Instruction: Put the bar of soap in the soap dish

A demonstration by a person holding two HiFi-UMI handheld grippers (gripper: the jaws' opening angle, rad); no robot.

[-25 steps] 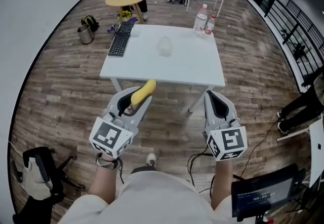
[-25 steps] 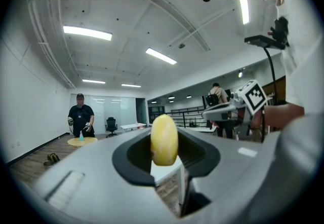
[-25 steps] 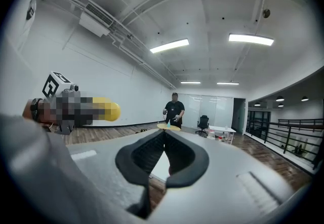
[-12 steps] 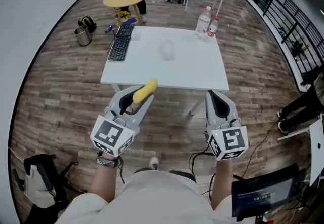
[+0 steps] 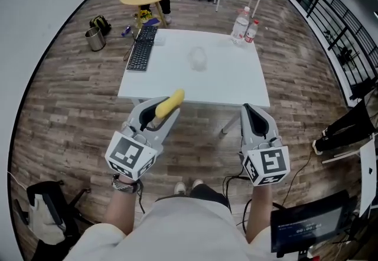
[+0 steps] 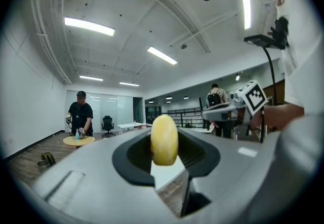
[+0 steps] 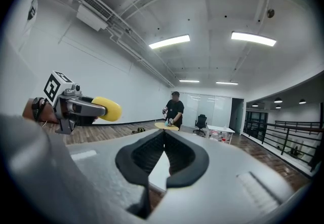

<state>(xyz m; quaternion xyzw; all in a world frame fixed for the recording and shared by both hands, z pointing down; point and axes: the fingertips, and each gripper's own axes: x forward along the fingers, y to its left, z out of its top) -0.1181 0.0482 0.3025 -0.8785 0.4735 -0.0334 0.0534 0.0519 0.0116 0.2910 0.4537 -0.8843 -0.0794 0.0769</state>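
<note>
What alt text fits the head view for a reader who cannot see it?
The left gripper clamps a yellow bar of soap; the right gripper is shut and empty. Both point towards a white table ahead.

soap (image 6: 164,139): yellow, smooth, matt, waxy look
left gripper (image 5: 164,111): grey plastic shell, matt
right gripper (image 5: 253,111): same grey matt plastic; jaws lined with black ribbed pads
tabletop (image 5: 177,77): white, smooth, faint sheen
floor (image 5: 71,100): wood planks, grainy, satin
dish (image 5: 198,58): clear, glossy; glass or plastic unclear
bottles (image 5: 240,22): clear plastic, glossy
bucket (image 5: 94,38): metal, dull shine
keyboard (image 5: 140,53): black plastic, matt
</note>
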